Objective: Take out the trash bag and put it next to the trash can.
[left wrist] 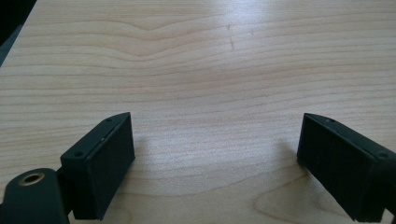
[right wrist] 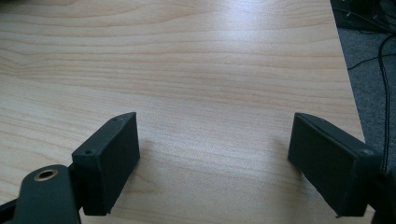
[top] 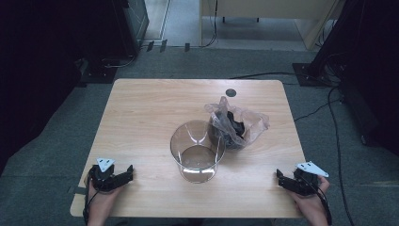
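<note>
- High view: the left gripper (top: 123,175) rests near the near-left corner of the wooden table (top: 141,117), and the right gripper (top: 283,179) rests near the near-right corner. Each is held in a hand that comes in from the bottom edge.
- High view: the things nearest to them stand between the two, at about mid-table. A clear glass bowl (top: 197,150) sits closer to the person, upright and apparently empty. Just behind it and to its right, touching or nearly touching it, is a crumpled clear plastic bag (top: 237,123) with something dark inside; what the dark contents are I cannot tell.
- High view: both grippers are well apart from the bowl and the bag. I judge the work not yet begun: nothing is grasped, and the bag's contents lie in the bag.
- Left gripper view: the two black jaws stand wide apart with only bare wood grain between them, so this gripper is released and holds nothing.
- Right gripper view: its jaws are likewise spread with bare tabletop between them, released and empty; the table's right edge and grey floor (right wrist: 369,65) with cables lie beyond.
- Left to do, as I judge it: the whole job, starting with a reach toward the bag and bowl.
</note>
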`<state>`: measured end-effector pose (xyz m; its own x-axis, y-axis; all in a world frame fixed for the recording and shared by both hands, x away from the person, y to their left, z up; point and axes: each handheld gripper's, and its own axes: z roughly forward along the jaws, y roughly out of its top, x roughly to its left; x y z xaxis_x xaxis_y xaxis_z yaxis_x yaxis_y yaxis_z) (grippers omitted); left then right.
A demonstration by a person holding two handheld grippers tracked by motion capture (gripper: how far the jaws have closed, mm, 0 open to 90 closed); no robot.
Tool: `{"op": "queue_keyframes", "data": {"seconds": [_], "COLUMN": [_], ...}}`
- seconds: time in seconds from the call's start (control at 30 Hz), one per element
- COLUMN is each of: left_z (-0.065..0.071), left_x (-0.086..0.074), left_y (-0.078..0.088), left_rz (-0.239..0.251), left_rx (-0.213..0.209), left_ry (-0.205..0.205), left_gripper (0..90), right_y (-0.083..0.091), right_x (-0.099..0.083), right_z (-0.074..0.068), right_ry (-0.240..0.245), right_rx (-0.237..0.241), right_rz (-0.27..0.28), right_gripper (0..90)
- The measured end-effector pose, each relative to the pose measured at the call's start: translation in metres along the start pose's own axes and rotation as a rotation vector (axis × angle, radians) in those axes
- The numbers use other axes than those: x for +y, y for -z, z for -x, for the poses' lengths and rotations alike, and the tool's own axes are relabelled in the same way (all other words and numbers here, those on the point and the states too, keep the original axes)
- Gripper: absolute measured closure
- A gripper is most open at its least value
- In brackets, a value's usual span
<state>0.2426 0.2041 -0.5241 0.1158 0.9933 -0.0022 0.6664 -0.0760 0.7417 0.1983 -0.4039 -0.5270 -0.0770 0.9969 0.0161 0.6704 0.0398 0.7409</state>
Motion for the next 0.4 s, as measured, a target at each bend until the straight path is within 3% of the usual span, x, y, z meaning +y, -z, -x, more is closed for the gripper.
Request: {"op": "queue_keyframes", "data": {"seconds": [0.4], "left_z": [0.0], "left_x": [0.0002], "left_y": [-0.0002], "left_rz": [0.0], "left_rx": [-0.003], "left_ry": [-0.003], "left_gripper": [10.4], "right_y": [-0.0003], "right_x": [-0.0005], "right_z": [-0.0002], "right_ry": [-0.002], "right_rx": [-0.001], "right_rz": [0.004], "right_gripper": [15.8]}}
